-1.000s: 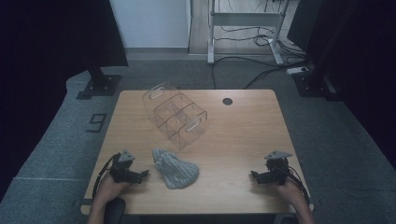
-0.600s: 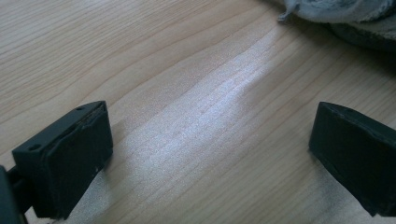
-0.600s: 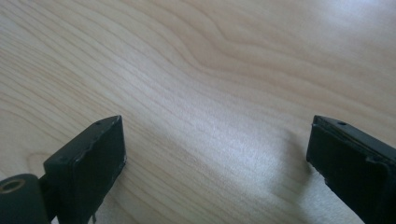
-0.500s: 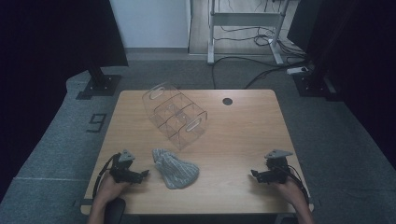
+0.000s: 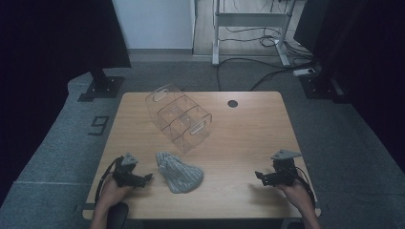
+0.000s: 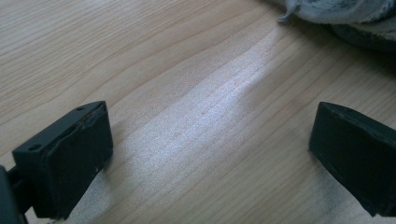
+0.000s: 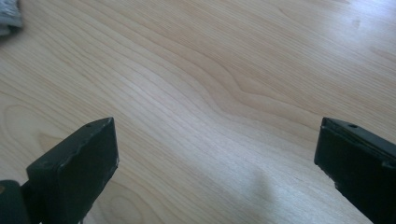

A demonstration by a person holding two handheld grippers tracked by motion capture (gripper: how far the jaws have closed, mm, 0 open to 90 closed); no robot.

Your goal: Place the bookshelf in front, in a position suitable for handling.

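A wooden table (image 5: pixel 248 143) seen from above, with a person's two hands at its near edge, each holding a black two-jaw gripper. A crumpled grey knitted cloth (image 5: pixel 179 172), possibly a beanie or a sock, lies near the front of the table, just to the right of the left gripper (image 5: pixel 145 177) and well apart from the right gripper (image 5: pixel 258 176). Beyond the cloth, toward the middle of the table, stands a clear plastic organiser (image 5: pixel 181 119) with several compartments, tilted on the diagonal.

The cloth looks soft, light and limp. It should bunch up under a pinch and sag when lifted, with no risk of breaking. The nearest hem or a raised fold on its left side seems the best place to take hold, gathering enough fabric that it does not slip free.

In the left gripper view, the jaws stand wide apart over bare wood, holding nothing; a frayed edge of the cloth (image 6: pixel 336 14) sits just ahead at the upper right. In the right gripper view, the jaws are likewise spread wide and unoccupied above the wood grain.
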